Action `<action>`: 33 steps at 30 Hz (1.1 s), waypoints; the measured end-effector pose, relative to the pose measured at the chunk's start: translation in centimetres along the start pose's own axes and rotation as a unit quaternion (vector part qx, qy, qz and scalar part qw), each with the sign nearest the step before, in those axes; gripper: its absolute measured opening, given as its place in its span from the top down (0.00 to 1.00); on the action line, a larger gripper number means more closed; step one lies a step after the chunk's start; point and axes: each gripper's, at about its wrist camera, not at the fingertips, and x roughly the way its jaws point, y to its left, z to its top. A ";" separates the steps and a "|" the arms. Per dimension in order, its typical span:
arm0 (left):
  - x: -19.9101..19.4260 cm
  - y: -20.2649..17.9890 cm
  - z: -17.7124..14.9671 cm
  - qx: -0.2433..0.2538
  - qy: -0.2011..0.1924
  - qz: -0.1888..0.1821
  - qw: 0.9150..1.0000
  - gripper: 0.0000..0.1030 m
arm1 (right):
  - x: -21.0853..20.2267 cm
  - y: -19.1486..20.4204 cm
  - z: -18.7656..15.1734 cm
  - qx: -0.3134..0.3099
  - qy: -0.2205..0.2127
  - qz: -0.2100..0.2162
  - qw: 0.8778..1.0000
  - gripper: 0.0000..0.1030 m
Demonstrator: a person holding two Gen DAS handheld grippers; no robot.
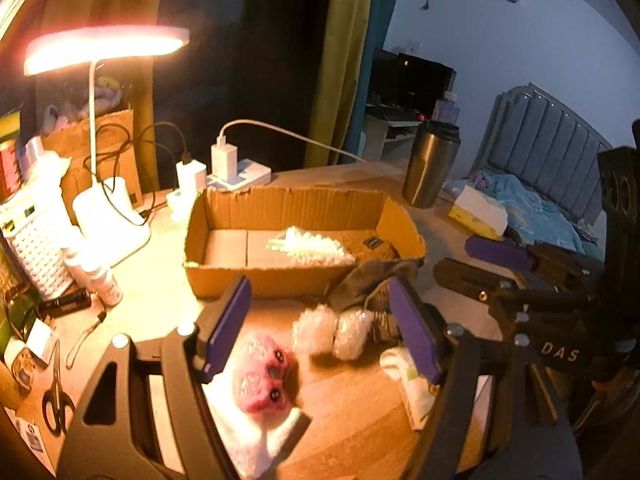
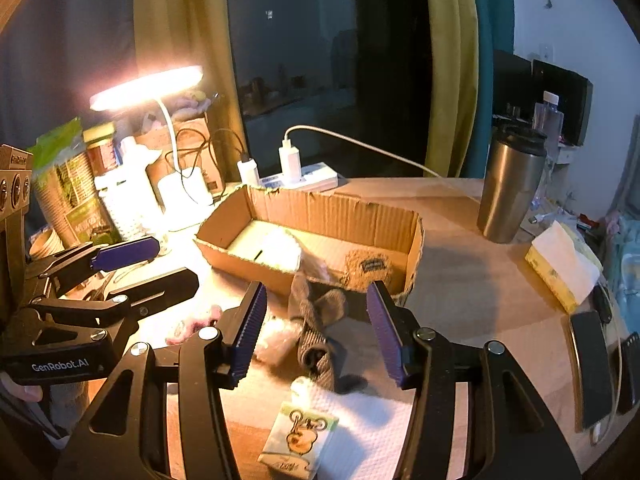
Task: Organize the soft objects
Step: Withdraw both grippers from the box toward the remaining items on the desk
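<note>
An open cardboard box [image 1: 224,216] [image 2: 360,208] sits mid-table with a white soft wad [image 1: 308,246] [image 2: 282,250] and a tan patch [image 2: 368,268] inside. In front of it lie pink plush items [image 1: 262,380], white fluffy balls [image 1: 330,332], a grey sock [image 2: 320,328] [image 1: 372,280] and a white towel with a card label [image 2: 360,420]. My left gripper [image 1: 320,332] is open above the pink plush and fluffy balls. My right gripper [image 2: 316,332] is open over the grey sock. Each gripper shows in the other's view, open.
A lit desk lamp [image 1: 104,46], white basket [image 1: 36,240], power strip with chargers [image 1: 236,172], bottles and scissors [image 1: 56,404] crowd the left. A steel tumbler [image 2: 508,188], tissue box [image 2: 560,268] and phone [image 2: 592,368] stand right. A bed [image 1: 540,200] lies beyond.
</note>
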 end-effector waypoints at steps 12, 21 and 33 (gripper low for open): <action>-0.6 0.7 -3.4 -0.012 0.015 0.009 1.000 0.29 | 0.3 1.1 -3.2 0.002 0.024 0.004 1.000 0.46; -0.7 1.0 -6.4 -0.021 0.033 0.016 0.999 0.29 | 0.8 1.5 -5.8 0.006 0.044 0.005 0.999 0.46; -1.0 1.1 -9.5 -0.025 0.048 0.018 0.998 0.29 | 0.8 1.9 -8.9 0.014 0.061 0.002 0.998 0.46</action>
